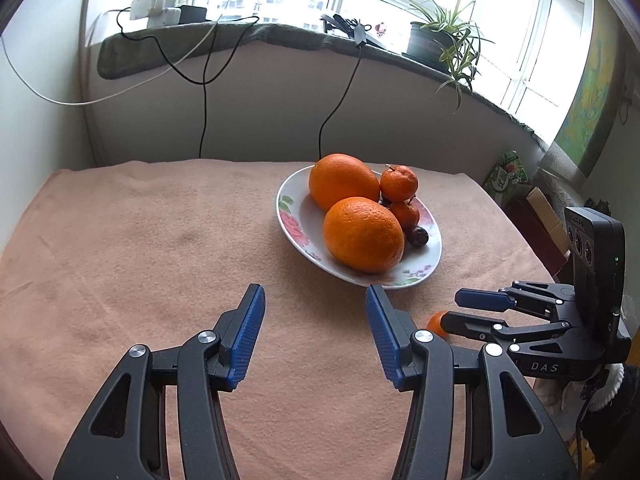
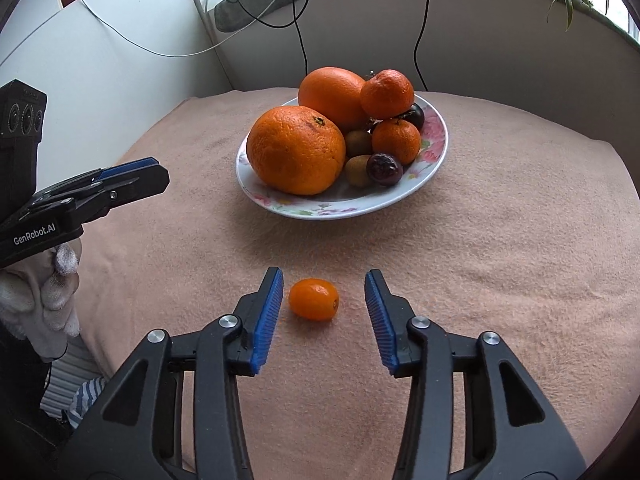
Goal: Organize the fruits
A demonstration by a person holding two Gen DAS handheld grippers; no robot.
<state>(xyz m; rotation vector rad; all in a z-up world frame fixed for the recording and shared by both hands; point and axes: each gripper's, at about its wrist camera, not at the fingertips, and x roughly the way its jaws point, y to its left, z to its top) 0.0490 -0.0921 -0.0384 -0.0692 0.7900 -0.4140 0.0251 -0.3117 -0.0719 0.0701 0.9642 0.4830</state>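
Resting on the peach cloth of the tabletop, a small orange kumquat lies between the blue pads of the right hand-held gripper, which is released: the fruit sits close to the left pad without clearly touching it, and a plain gap separates it from the right pad. In the left wrist view only a sliver of that kumquat shows, behind the side-on fingers of the right hand-held gripper. The left hand-held gripper is also released, its pads apart over bare cloth with nothing between them, and it stands to the left of the right one, held by a white-gloved hand.

Farther off sits a white floral plate. On it are two large oranges, the near one on the left and the other behind it, two mandarins stacked on the right, two brown kiwis and two dark purple round fruits.
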